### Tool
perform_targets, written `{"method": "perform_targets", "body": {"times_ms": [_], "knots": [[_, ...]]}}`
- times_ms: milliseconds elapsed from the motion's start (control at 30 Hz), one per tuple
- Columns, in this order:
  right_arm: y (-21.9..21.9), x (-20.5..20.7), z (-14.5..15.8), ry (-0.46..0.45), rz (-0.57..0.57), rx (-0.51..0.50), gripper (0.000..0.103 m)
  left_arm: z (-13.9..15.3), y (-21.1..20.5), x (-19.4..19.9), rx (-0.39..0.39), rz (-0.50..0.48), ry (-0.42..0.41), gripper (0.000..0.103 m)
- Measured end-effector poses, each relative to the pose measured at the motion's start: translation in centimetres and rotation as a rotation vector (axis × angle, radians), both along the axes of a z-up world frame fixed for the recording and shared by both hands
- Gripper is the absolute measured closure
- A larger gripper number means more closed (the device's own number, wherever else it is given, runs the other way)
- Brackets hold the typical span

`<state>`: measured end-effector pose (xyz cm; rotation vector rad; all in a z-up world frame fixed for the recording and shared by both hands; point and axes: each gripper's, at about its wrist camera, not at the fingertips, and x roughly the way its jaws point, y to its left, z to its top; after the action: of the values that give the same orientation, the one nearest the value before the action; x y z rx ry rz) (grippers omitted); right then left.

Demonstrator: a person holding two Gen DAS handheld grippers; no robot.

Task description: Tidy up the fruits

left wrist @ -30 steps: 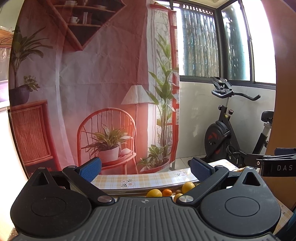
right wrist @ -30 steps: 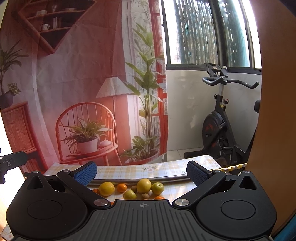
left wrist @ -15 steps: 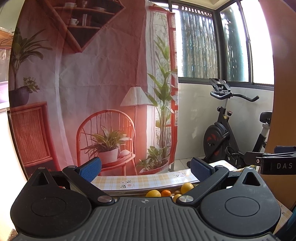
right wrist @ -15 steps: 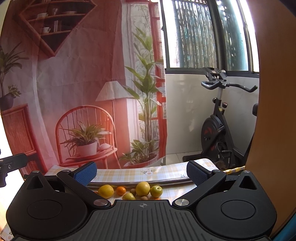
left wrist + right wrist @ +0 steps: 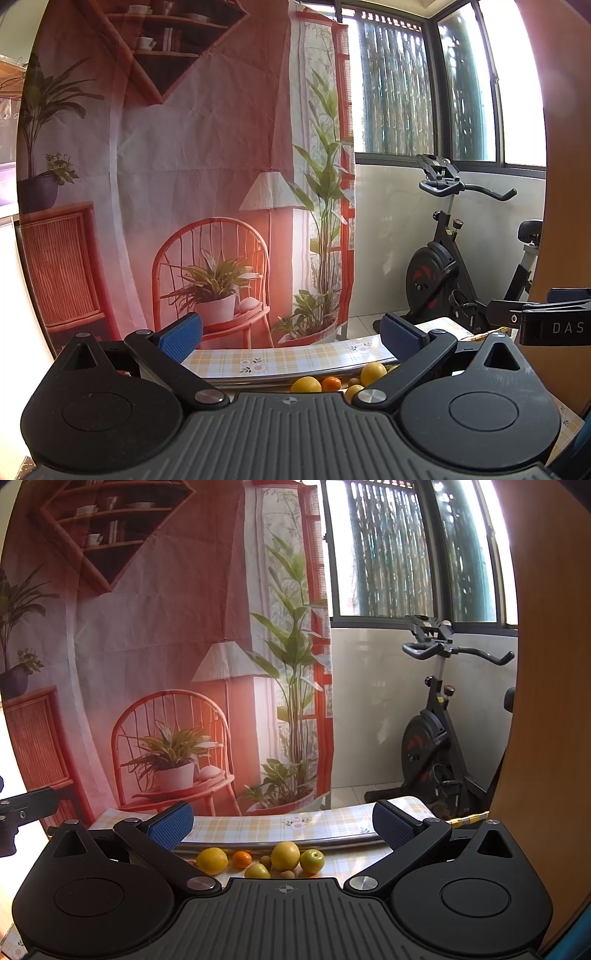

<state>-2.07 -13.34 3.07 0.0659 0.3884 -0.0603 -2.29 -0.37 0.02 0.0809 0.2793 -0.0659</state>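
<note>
The left black two-finger gripper with blue pads [image 5: 291, 338] is held spread wide with nothing between its fingers, and the right black two-finger gripper with blue pads [image 5: 283, 821] is likewise wide apart and empty. Both hang in the air above the near side of the table covered with a yellow checked, flower-printed cloth [image 5: 258, 827], looking out toward the printed room backdrop rather than down at the work.

The fruits lie loose in a small cluster on that cloth, just on the near side of a curved metal rim [image 5: 332, 840] whose body I cannot make out. In the right wrist view a large yellow round citrus [image 5: 211, 860] sits at the left of the cluster, a small orange mandarin [image 5: 241, 859] just beside it, then a second large yellow citrus [image 5: 285, 855] and a green apple [image 5: 312, 861] at the right, with a small yellow-green fruit [image 5: 257, 871] and small brown fruits nearer the gripper. The left wrist view catches only a few of them [image 5: 305, 384].

By my reading the sorting has hardly begun: no fruit is held, none appears grouped or set in any container, so every piece seems left to pick and place
</note>
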Motion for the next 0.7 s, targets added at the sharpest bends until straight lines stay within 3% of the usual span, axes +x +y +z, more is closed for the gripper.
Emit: {"method": "perform_targets", "body": {"times_ms": [700], "knots": [[0.01, 0.04, -0.26, 0.007, 0.002, 0.004, 0.000, -0.60, 0.22, 0.65, 0.014, 0.007, 0.016, 0.000]]}}
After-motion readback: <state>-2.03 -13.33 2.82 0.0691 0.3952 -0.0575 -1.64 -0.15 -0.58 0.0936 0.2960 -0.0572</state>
